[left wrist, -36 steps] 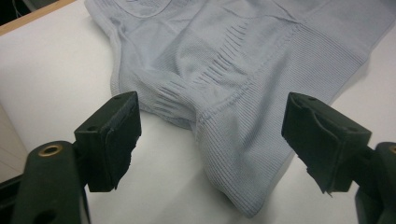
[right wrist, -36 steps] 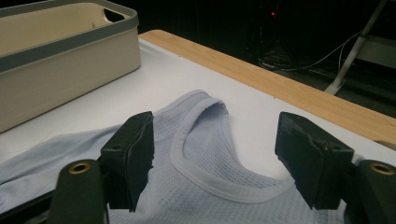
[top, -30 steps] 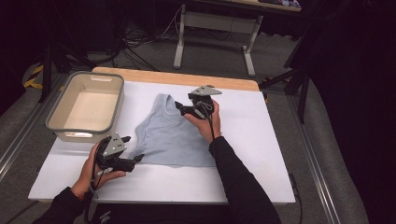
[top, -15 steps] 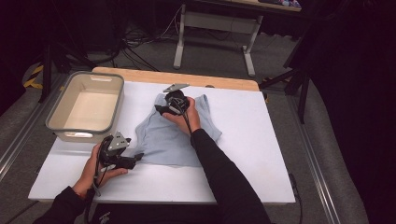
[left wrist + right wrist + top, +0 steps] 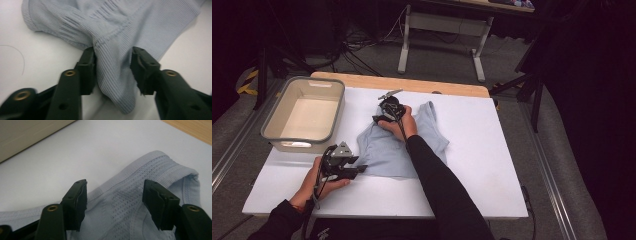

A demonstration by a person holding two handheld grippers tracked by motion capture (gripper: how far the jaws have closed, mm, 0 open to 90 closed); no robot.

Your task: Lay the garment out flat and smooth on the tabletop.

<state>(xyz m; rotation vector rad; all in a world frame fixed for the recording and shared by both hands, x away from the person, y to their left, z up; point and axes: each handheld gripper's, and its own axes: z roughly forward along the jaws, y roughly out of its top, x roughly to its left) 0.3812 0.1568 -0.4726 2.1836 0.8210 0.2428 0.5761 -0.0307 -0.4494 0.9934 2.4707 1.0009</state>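
A light blue ribbed tank top [image 5: 384, 152] lies flat on the white table cover. My left gripper [image 5: 362, 170] is at its near left corner. In the left gripper view the jaws have just been closing, and my left gripper [image 5: 113, 65] is shut on a bunched fold of the tank top [image 5: 140, 27]. My right gripper [image 5: 379, 119] hovers low over the top left part of the garment. Its jaws have just opened a little and stand open [image 5: 115, 192] over the mesh strap area of the tank top [image 5: 130, 220], pressing nothing.
A beige plastic bin [image 5: 277, 115] sits at the table's left, close to both grippers. The white cover [image 5: 492, 165] runs bare to the right of the garment. A wooden table edge [image 5: 447, 86] shows at the far side.
My right hand has crossed from the garment's right strap to its upper left and sunk lower. The left gripper stayed in place and closed its jaws onto the corner fabric.
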